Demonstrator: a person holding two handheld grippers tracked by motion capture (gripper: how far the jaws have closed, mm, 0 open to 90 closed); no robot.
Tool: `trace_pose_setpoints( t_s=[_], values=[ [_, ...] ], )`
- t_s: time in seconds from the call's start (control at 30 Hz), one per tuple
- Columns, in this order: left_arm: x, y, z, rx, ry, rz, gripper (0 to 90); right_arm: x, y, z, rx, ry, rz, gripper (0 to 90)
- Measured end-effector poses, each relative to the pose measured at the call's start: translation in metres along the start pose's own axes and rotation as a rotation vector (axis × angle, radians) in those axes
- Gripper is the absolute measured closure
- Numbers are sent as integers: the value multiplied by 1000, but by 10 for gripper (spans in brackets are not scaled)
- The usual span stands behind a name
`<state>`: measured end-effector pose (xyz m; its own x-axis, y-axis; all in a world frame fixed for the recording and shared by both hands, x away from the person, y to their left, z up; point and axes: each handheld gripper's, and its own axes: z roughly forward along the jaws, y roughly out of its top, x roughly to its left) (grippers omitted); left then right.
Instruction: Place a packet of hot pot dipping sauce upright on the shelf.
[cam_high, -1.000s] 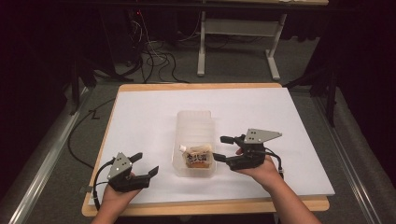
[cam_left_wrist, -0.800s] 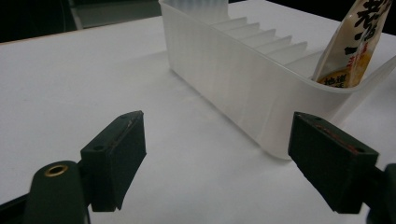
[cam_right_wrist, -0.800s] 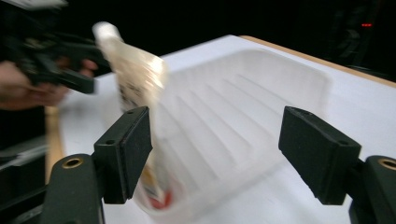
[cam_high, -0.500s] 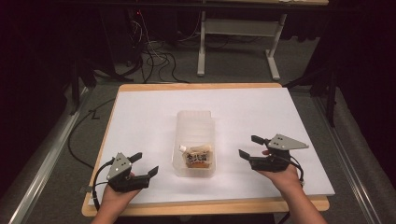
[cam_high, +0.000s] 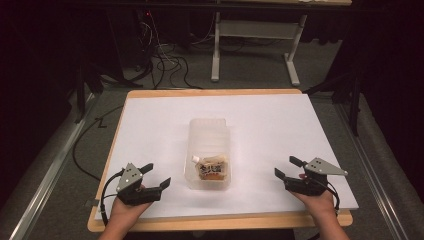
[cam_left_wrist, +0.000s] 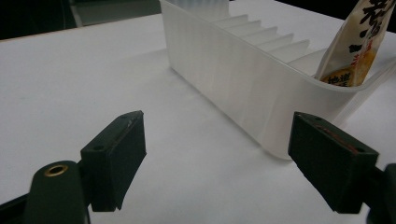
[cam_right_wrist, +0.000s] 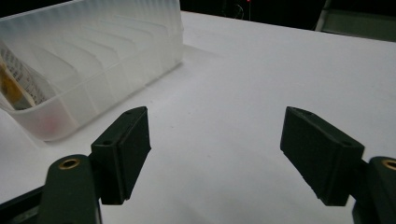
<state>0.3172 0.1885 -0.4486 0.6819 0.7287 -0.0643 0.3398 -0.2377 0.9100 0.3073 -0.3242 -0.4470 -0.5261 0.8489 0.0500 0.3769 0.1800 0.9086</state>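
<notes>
A clear ribbed plastic bin (cam_high: 209, 131) stands in the middle of the white table top (cam_high: 260, 125). A yellow-and-white printed food packet (cam_high: 212, 168) lies in its near end. The packet (cam_left_wrist: 352, 42) leans upright against the bin's wall (cam_left_wrist: 243, 84) in the left gripper view. My left gripper (cam_high: 154, 175) rests open near the front left edge, left of the bin. My right gripper (cam_high: 286, 167) rests open near the front right, well clear of the bin (cam_right_wrist: 93, 70). Both hold nothing.
A wooden rim (cam_high: 215, 220) edges the table. Beyond the far edge stand a desk frame (cam_high: 255, 45) and a tangle of cables (cam_high: 165, 55) on the floor. Dark rails run along both sides.
My right gripper has drawn back from the bin's near end to the right and toward the front edge. The left gripper has stayed put. The packet remains in the bin.
</notes>
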Motion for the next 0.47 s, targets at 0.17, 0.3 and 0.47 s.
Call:
trace_pose_setpoints(
  t_s=[0.17,0.3,0.47],
  values=[
    [1,-1,0,3,-1,-1,196,1,-2,2,8,-4,-8,264],
    [1,-1,0,0,4,-8,196,-1,-2,1,-1,-10,-1,266],
    [0,0,-2,-6,5,-2,196,-1,-3,2,3,-10,1,274]
  ],
)
